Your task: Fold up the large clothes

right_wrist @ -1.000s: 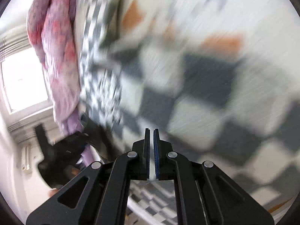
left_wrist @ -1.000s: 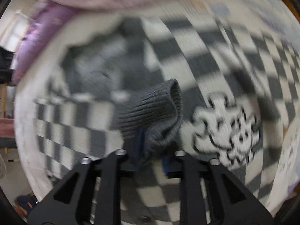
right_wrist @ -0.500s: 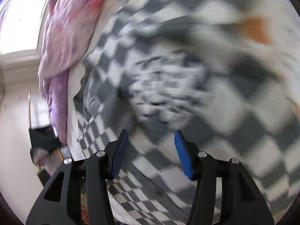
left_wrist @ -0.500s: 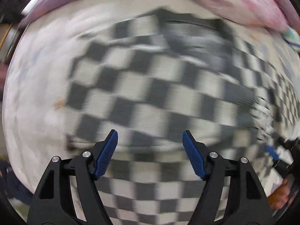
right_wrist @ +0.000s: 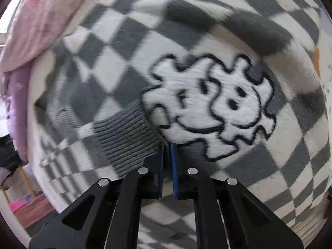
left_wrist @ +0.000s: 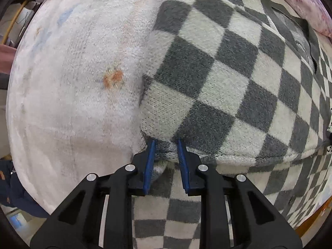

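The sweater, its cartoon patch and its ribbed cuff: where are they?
sweater (left_wrist: 238, 76), left wrist view, checkered body.
patch (right_wrist: 209, 108), right wrist view, white middle.
cuff (right_wrist: 126, 137), right wrist view, grey ribbing.

Sweater (left_wrist: 228, 78): grey-and-white checkerboard knit; plain grey ribbed cuff (right_wrist: 128, 143); white cartoon motif (right_wrist: 211, 108) outlined in black. Blanket (left_wrist: 78, 78) under it: off-white fleece, orange flower spot (left_wrist: 113, 78) at 9 o'clock, faint blue marks. Quilt (right_wrist: 39, 20): pink floral, lilac below. Tongs (left_wrist: 165, 145): black arms, blue pads (left_wrist: 149, 166).

White fleece bedcover (left_wrist: 68, 66), pink quilt (right_wrist: 39, 20), bright window (right_wrist: 8, 22).
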Available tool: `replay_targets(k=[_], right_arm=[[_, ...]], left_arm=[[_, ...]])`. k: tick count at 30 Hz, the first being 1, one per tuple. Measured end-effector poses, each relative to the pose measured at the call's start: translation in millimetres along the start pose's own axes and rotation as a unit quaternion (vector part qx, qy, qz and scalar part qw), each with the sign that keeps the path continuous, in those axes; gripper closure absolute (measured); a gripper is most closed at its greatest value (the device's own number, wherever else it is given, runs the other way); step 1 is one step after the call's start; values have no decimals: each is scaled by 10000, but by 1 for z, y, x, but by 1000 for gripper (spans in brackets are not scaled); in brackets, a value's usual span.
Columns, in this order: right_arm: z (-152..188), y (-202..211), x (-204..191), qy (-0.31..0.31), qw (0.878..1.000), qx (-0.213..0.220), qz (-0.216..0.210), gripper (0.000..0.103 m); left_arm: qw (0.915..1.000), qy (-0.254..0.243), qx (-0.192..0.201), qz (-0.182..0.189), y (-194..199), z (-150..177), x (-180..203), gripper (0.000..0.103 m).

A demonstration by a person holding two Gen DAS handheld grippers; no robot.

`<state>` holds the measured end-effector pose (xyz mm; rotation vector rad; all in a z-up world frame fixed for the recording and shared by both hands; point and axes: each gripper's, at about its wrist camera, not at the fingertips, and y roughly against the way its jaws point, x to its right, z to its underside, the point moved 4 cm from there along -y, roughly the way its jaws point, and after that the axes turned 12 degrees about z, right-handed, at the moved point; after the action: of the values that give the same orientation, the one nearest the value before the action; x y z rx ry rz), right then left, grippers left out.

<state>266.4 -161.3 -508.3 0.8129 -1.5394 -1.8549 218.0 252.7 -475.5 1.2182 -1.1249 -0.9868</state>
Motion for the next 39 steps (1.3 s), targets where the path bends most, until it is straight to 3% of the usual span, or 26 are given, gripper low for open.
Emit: replay_targets(k=[6,7,8,9,10,15,18,24,28,33,36,39], right_arm=[[-5,12,-25,452,9979,115,447,89],[-2,20,-26,585,9969,195,496,80],[1,29,-28,705,9957,249,542,53],[4,37,-27,728,9953,296,565,37],[9,49,-27,761,9947,465,515,26],[37,92,-25,1250,9885,712,460,25],[56,120,-21,1387,9865,861,-90,25],[95,179,-1,1736,9783,1086,-309,25],[117,222,16,1997,9706,1296,-351,25],[138,265,37,2031,9672,1454,-466,25],[153,295,52,2018,9626,1756,-434,25],[167,315,64,1957,9600,1972,-353,25]], left_arm=[[9997,-139,-43,-206,-6,1,11,78],[9997,-147,-72,-201,-3,2,14,75],[9996,-152,-112,-219,0,2,16,55],[9996,-170,-131,-205,6,2,19,30],[9997,-178,0,-175,17,3,22,26],[9994,-158,276,-105,66,8,40,24],[9989,-202,419,2,95,17,57,24],[9957,-417,819,142,160,44,96,24],[9919,-608,1113,-4,204,66,120,21],[9874,-647,1422,247,250,97,133,21],[9853,-698,1545,204,274,117,137,21],[9815,-754,1705,434,295,135,142,19]])
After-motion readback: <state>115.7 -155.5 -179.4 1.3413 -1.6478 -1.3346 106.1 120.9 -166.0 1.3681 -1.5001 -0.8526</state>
